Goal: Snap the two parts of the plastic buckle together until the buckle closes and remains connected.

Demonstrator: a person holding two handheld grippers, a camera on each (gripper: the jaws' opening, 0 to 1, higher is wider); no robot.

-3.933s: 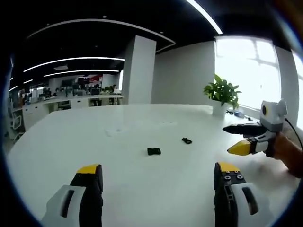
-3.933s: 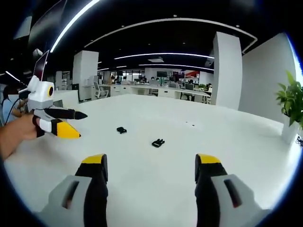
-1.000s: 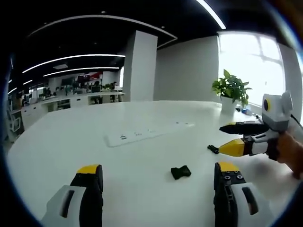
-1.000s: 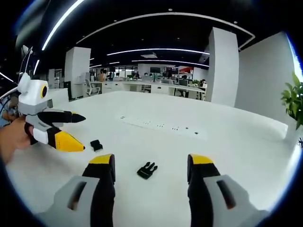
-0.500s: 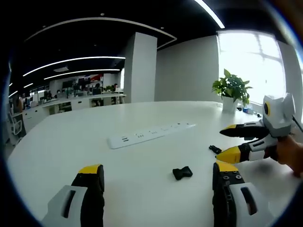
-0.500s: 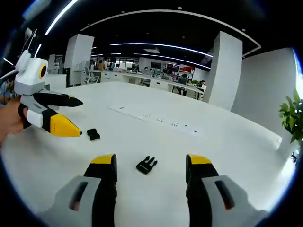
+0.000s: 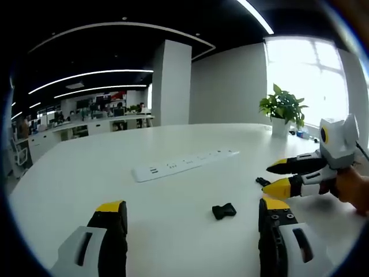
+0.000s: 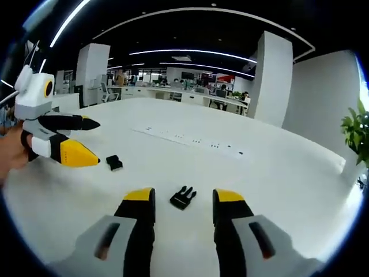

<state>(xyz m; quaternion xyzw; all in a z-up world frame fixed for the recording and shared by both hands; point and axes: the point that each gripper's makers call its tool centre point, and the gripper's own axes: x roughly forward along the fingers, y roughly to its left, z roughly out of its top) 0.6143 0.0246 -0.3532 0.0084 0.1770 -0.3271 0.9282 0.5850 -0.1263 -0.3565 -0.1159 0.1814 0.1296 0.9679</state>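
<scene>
Right gripper view — two buckle halves: pronged (image 8: pixel 183 198), socket (image 8: pixel 114 163) | both grippers (image 8: pixel 183 203) (image 7: pixel 192 212) agape

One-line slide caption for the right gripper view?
Open right gripper closing in on black pronged plastic buckle half lying on white table.

A white table (image 7: pixel 86 173) spreads ahead of the camera. A long white power strip (image 7: pixel 183 164) lies on it, farther out and angled. A potted green plant (image 7: pixel 282 109) stands at the far right beside a bright window (image 7: pixel 300 81). A white pillar (image 7: pixel 171 83) rises behind, office desks (image 8: pixel 190 98) beyond.
</scene>
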